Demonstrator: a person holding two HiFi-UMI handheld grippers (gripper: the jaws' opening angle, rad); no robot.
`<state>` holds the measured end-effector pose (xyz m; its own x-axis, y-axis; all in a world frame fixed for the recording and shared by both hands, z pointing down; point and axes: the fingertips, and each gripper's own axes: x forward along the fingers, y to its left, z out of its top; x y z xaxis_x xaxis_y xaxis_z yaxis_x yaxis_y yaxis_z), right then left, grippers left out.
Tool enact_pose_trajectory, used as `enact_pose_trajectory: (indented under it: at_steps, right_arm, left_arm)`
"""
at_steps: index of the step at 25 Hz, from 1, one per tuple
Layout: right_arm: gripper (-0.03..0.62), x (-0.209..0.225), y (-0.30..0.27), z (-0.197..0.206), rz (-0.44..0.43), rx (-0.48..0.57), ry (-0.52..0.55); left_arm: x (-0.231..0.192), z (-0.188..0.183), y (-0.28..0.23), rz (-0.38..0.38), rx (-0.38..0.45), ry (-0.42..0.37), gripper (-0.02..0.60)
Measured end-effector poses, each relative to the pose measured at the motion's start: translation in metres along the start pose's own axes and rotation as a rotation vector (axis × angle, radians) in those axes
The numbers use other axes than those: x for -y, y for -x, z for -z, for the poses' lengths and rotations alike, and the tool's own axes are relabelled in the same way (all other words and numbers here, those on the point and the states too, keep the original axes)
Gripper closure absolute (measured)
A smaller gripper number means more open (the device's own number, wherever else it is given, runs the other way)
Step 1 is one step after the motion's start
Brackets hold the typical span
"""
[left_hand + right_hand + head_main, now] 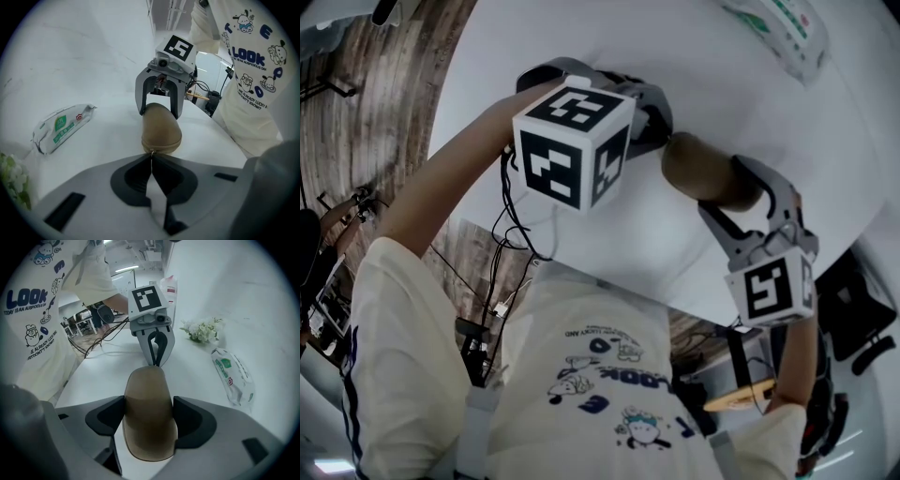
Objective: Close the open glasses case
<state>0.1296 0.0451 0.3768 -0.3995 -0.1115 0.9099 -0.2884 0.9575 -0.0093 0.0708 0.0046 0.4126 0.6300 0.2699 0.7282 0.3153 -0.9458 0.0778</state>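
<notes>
A tan glasses case lies on a white table, at about 2 o'clock from the middle of the head view, with a hand-held gripper at each of its ends. The right gripper clamps the case across its width. In the right gripper view its jaws stand wide apart, the rounded body fills the whole gap between them, and both pads press on its sides. The left gripper meets the case from the opposite end, at 12 o'clock of the case in the right gripper view. Its jaws are drawn fully together, leaving only a thin line between them, and their tips touch the end of the case, where a small pale tab shows. Whether the tips pinch that tab cannot be told. In the left gripper view the two halves of the case lie together, with a seam running round the near end. A pack of wet wipes lies well apart from the case, at 9 o'clock in that view. A small bunch of white flowers sits at 1 o'clock in the right gripper view. The person, in a cream printed shirt, stands at the table's edge at 6 o'clock in the head view.
</notes>
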Motion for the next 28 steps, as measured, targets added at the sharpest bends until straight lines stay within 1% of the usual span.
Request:
enact_pose_trajectory:
  at_steps: [2,5,7,9,12,17,21,25,28]
  right_arm:
    - [0.292,0.000,-0.001,0.001,0.003,0.003,0.005]
    - [0.290,0.001,-0.002,0.002,0.000,0.017,0.007]
    - [0.290,0.001,-0.003,0.002,-0.001,0.016,0.008]
    - [0.290,0.001,-0.003,0.002,0.002,0.014,0.013]
    - [0.289,0.002,-0.004,0.001,0.008,0.023,-0.007]
    - [0.281,0.005,-0.006,0.005,0.037,0.016,-0.028]
    - [0.280,0.004,-0.007,0.005,0.026,0.019,-0.038]
    - [0.279,0.005,-0.007,0.006,0.023,0.013,-0.043]
    - [0.279,0.005,-0.008,0.007,0.027,0.007,-0.052]
  left_arm:
    - [-0.002,-0.001,0.000,-0.037,-0.014,-0.028,0.577]
    - [-0.005,-0.002,0.000,-0.128,-0.038,-0.122,0.578]
    - [-0.005,-0.002,0.000,-0.171,-0.043,-0.140,0.580]
    - [-0.004,-0.002,0.000,-0.182,-0.036,-0.117,0.580]
    - [-0.001,-0.002,0.002,-0.174,-0.021,-0.087,0.581]
    - [0.006,-0.001,0.005,-0.189,-0.017,-0.067,0.581]
    - [0.026,-0.002,0.002,-0.181,-0.031,-0.072,0.581]
    - [0.048,-0.007,-0.006,-0.172,-0.014,-0.006,0.581]
    - [0.060,-0.015,-0.015,-0.198,0.004,0.052,0.581]
